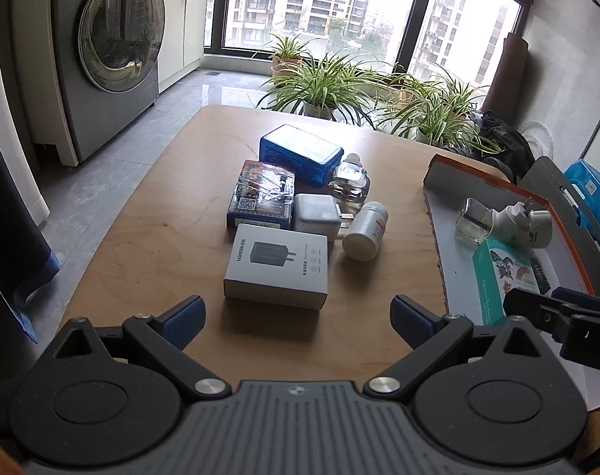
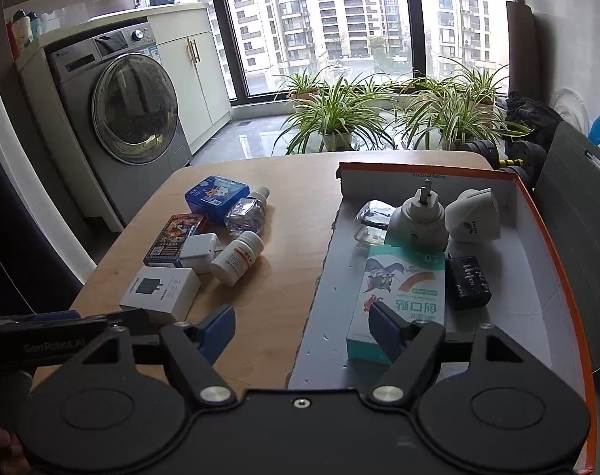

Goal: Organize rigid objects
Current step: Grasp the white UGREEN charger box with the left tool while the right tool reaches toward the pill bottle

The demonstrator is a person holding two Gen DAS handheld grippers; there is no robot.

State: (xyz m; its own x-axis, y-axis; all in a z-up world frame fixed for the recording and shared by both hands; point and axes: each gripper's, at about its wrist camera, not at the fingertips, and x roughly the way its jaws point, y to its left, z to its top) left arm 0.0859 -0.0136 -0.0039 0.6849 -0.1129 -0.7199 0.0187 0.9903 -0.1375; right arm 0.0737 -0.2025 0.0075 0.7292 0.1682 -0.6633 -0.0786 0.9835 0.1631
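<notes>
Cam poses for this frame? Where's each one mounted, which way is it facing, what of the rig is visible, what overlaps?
Left wrist: on the left gripper, low over the table, facing the window; open fingers frame the charger box; right gripper's side shows at right edge.
Right wrist: on the right gripper, open, straddling the tray's left wall; left gripper's body shows at lower left.
Shared: charger box, pill bottle, blue tin, tray, bandage box.
</notes>
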